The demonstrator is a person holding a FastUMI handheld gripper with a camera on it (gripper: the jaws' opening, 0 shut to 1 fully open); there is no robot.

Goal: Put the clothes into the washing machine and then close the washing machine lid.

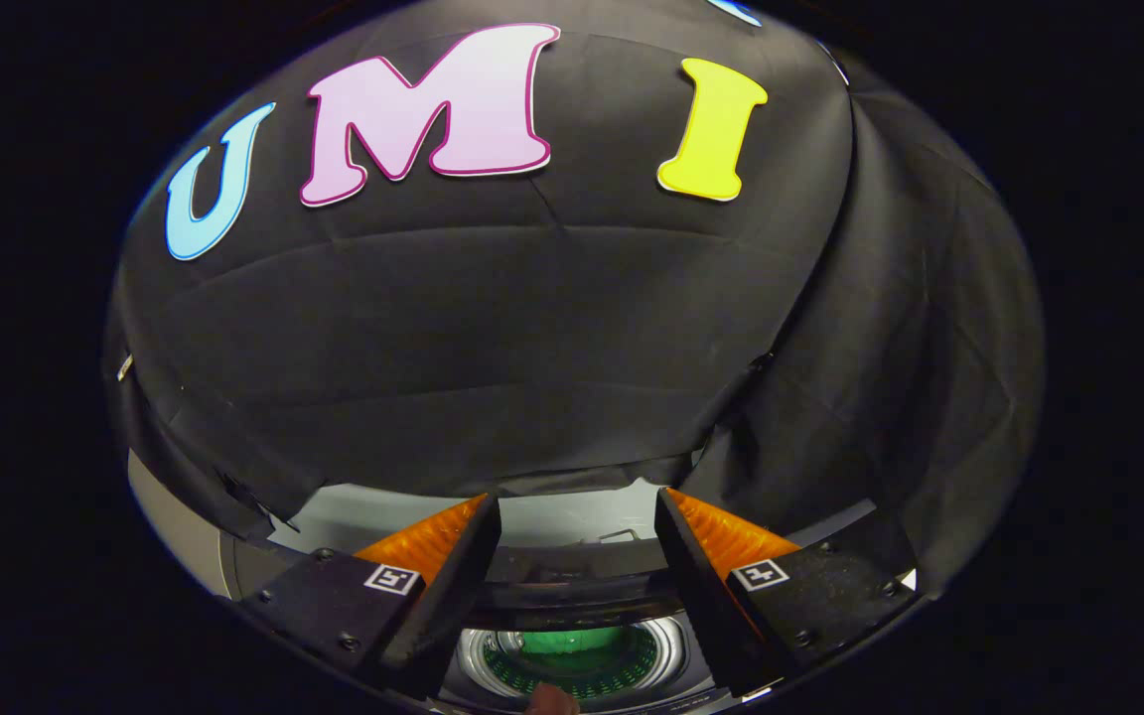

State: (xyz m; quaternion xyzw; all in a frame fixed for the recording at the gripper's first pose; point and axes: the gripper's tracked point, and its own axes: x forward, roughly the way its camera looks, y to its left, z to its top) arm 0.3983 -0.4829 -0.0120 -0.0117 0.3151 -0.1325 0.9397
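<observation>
One gripper, fingers spread wide, pinching nothing. Between the two fingers, at 6 o'clock of the tips: one washer, lid up, drum open and shiny. Inside the drum, one green cloth, probably a single garment, hard to tell this low in the view. At 12 o'clock, beyond the fingers: black wall. Small brownish thing below the drum, unclear.

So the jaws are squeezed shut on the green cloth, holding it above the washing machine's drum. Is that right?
Not quite. The gripper view shows the gripper with its jaws spread apart, holding nothing. The green cloth already lies inside the washing machine's drum, seen between the jaws and below them.
</observation>
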